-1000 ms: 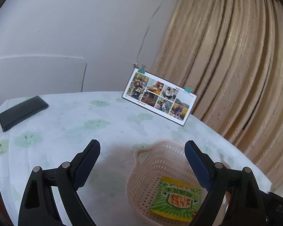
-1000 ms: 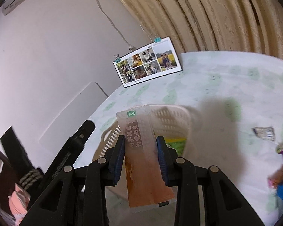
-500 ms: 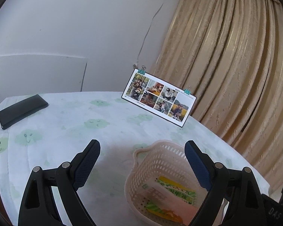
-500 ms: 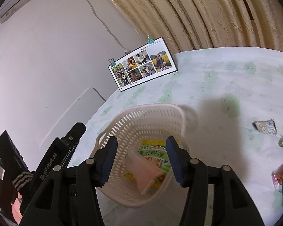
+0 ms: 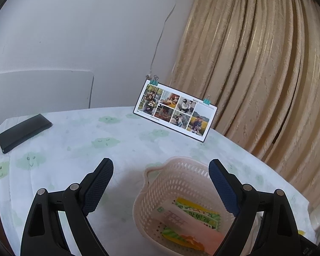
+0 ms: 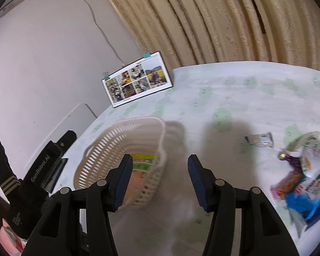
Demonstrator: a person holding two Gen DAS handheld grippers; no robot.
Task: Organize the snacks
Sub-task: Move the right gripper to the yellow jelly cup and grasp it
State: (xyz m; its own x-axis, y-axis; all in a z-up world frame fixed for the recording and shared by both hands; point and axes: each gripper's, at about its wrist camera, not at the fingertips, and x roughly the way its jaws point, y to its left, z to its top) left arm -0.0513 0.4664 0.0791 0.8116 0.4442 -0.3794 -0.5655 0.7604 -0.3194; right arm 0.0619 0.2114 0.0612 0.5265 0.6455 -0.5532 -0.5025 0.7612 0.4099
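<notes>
A pale pink perforated basket (image 5: 179, 177) stands on the table, holding a green snack packet (image 5: 200, 214) with an orange-pink sachet (image 5: 194, 227) lying across it. My left gripper (image 5: 161, 168) hovers open above the basket's left rim, nothing between its fingers. In the right wrist view the basket (image 6: 117, 147) is at lower left and my right gripper (image 6: 160, 165) is open and empty just right of its rim. A heap of loose snack packets (image 6: 303, 175) lies at the right edge, with one small wrapper (image 6: 260, 139) apart from it.
A clipped photo card (image 5: 175, 109) leans at the back by the beige curtain (image 5: 256, 64). A dark flat case (image 5: 21, 132) lies at the table's far left. The tablecloth (image 6: 224, 98) has green cloud prints. The other gripper's black body (image 6: 42, 166) shows at left.
My right gripper opened and dropped the orange-pink sachet into the basket, then swung right, away from the basket toward the snack heap. The left gripper barely moved.
</notes>
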